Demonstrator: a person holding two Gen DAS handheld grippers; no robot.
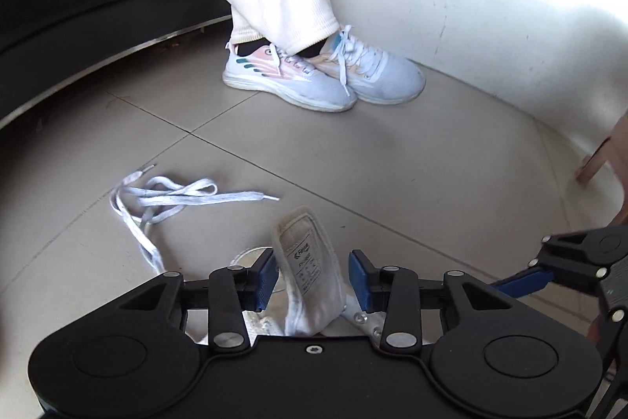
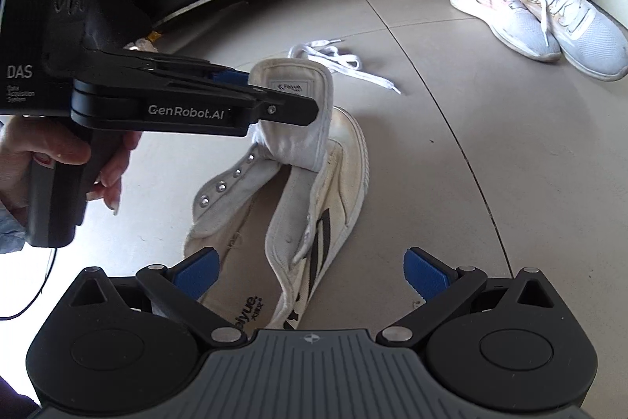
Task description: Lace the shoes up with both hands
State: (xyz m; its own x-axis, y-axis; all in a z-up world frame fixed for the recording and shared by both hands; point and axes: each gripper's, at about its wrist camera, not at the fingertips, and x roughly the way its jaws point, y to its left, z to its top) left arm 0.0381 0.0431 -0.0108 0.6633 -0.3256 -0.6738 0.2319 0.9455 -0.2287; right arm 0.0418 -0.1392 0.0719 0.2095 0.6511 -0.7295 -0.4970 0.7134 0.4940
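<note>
My left tongs (image 1: 313, 277) sit closest, pads either side of the shoe tongue (image 1: 304, 254); the left pad touches it, the right pad stands clear, so no clamp yet. My right tongs (image 2: 312, 271) are spread wide, hovering over the heel of the white canvas shoe (image 2: 298, 207) on the tiled floor (image 2: 451, 183). The loose lace (image 1: 168, 199) lies just beyond. Someone's sneakers (image 1: 325, 73) wait by the wall.

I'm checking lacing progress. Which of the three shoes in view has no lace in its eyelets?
The white canvas shoe by the grippers; its eyelets are bare. Both worn sneakers are laced.
</note>
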